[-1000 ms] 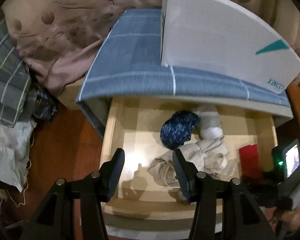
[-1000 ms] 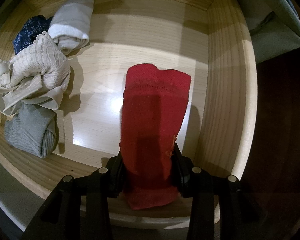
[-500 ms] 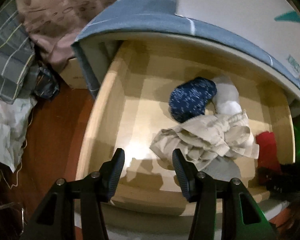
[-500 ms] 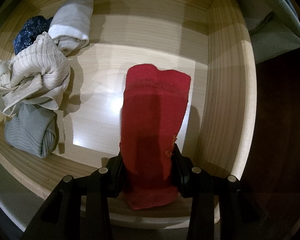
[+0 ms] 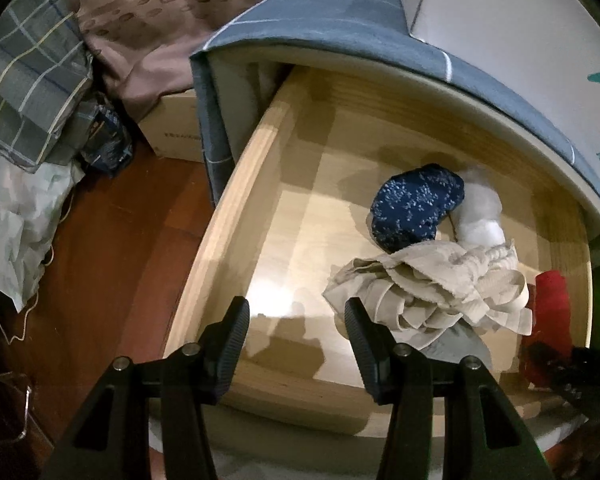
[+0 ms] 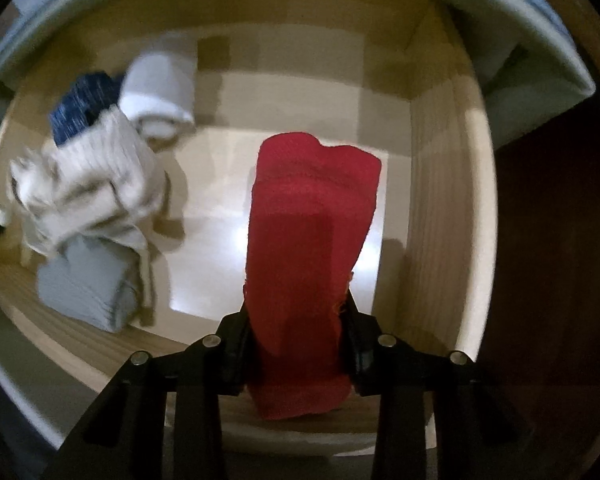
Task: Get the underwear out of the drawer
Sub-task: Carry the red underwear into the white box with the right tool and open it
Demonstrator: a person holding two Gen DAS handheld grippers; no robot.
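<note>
We see our right gripper (image 6: 296, 320) pinching the red underwear (image 6: 308, 240), which hangs over the right part of the open wooden drawer (image 5: 220, 248). Our left gripper (image 5: 296, 320) has its jaws spread with nothing between them, above the drawer's front, just beside a crumpled beige garment (image 5: 428, 288).

Folded underwear (image 6: 312, 240) right in drawer (image 6: 436, 216); clothes heap (image 6: 96, 192) left
</note>
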